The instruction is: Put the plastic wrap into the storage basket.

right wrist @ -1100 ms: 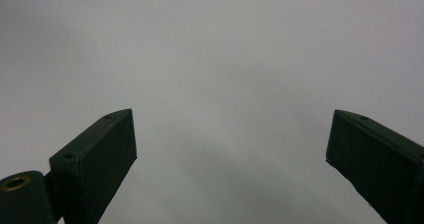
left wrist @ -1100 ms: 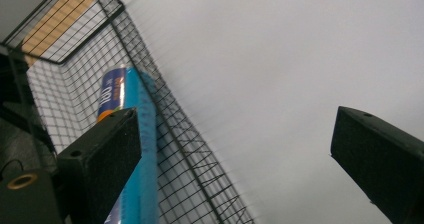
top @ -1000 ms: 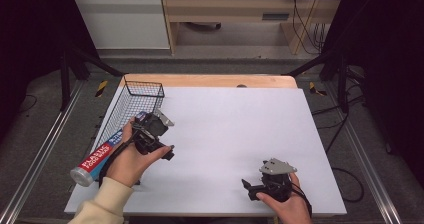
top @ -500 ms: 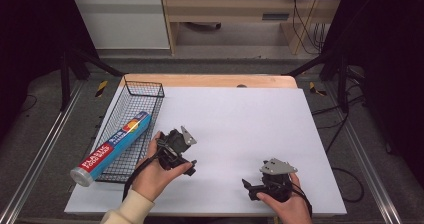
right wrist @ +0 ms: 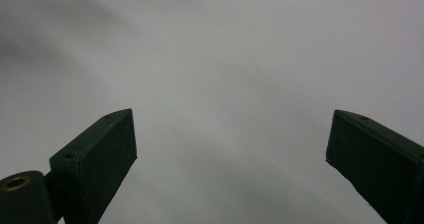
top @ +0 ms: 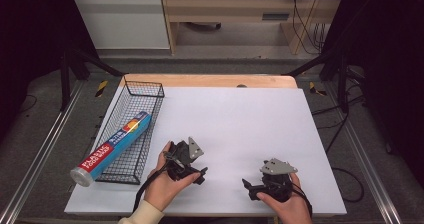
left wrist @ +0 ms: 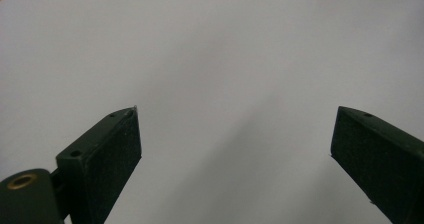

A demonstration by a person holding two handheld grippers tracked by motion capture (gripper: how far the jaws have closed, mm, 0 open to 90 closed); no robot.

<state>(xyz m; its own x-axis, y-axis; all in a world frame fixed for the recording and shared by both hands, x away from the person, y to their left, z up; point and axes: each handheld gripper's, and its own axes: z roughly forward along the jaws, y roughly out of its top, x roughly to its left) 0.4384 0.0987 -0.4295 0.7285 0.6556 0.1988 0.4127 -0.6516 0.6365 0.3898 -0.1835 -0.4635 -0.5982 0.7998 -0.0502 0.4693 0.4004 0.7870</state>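
Right gripper (top: 250, 188) rests at the near edge of the table (top: 240, 119), right of the basket (top: 131, 134); jaws wide apart, holding nothing, white surface between them. Left gripper (top: 199, 174) lies just right of the basket's near corner, jaws likewise spread and empty. The roll (top: 111, 148) lies slanted in the basket, its capped near end jutting past the basket's near rim. The basket stands along the table's left edge.
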